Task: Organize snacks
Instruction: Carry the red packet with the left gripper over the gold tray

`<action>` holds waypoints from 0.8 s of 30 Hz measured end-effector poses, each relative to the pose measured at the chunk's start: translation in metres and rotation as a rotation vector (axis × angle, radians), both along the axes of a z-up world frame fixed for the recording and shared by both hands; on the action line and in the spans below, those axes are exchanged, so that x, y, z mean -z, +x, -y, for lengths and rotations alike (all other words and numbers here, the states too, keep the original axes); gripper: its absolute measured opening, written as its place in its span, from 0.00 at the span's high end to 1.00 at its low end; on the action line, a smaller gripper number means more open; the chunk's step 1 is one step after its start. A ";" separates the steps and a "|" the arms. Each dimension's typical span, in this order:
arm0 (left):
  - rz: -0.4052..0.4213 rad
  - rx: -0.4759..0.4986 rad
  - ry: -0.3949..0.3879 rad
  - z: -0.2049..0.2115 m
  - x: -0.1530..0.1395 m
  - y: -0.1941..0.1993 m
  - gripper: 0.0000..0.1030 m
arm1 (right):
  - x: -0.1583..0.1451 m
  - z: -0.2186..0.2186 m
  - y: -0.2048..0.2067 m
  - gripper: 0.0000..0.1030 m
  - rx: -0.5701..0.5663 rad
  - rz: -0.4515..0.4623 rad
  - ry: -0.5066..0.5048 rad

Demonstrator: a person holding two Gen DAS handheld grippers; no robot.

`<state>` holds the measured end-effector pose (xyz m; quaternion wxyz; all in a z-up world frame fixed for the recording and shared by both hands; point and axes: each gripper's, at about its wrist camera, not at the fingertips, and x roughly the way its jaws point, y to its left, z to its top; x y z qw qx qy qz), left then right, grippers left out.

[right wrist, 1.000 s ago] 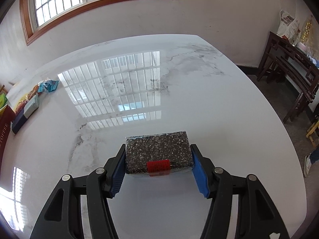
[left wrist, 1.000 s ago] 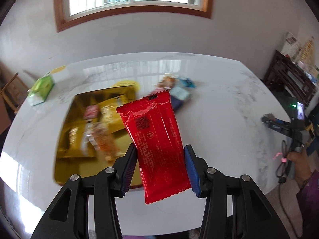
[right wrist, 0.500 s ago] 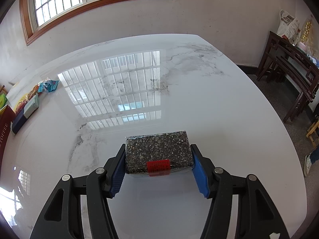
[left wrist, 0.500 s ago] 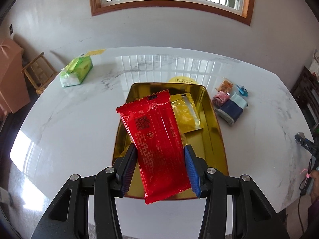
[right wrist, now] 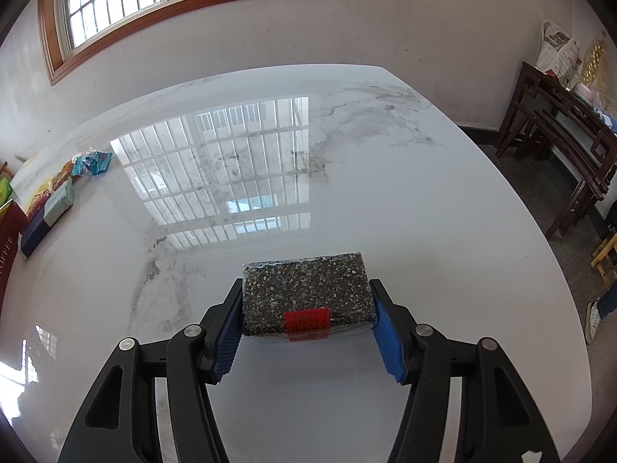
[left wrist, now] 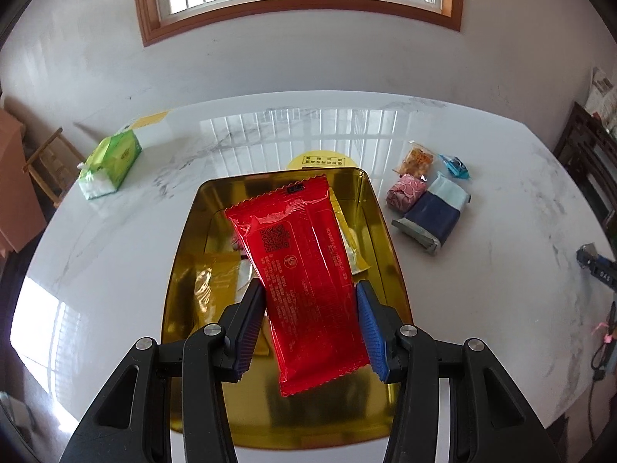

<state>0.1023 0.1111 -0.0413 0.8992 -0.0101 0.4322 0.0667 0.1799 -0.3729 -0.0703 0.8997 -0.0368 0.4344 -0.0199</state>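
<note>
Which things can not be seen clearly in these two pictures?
- Left wrist view: the snacks inside the gold tin are mostly covered by the red packet held in the left gripper.
- Left wrist view: print on the red packet is too small to read.
- Right wrist view: the dark red box is cut off by the left edge.
- Right wrist view: label on the speckled block in the right gripper is too small to read.

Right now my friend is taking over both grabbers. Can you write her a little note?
Left gripper: shut on the long red foil snack packet, held above the shiny gold metal tin.
Right gripper: shut on the dark speckled seed bar with a red label, over the white marble table.
Done: some gold-wrapped snacks lie in the tin.
Left: put in both held snacks, then the small wrapped snacks lying on the table beside the tin.
</note>
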 end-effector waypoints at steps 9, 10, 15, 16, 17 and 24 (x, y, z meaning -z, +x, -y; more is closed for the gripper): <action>-0.032 0.005 0.024 0.005 0.018 0.019 0.53 | 0.001 -0.001 0.001 0.44 0.000 -0.003 -0.005; -0.036 0.005 0.024 0.006 0.019 0.021 0.53 | 0.001 -0.001 0.001 0.44 0.000 -0.003 -0.006; -0.049 0.001 0.032 0.007 0.026 0.026 0.53 | 0.001 -0.001 0.000 0.44 0.000 -0.003 -0.006; -0.052 0.000 0.030 0.006 0.027 0.027 0.53 | 0.001 0.000 0.001 0.44 -0.001 -0.003 -0.006; -0.054 0.001 0.028 0.006 0.028 0.028 0.53 | 0.001 -0.001 0.001 0.44 0.000 -0.003 -0.006; -0.073 0.005 0.034 0.009 0.034 0.033 0.53 | 0.001 -0.001 0.000 0.44 0.000 -0.003 -0.006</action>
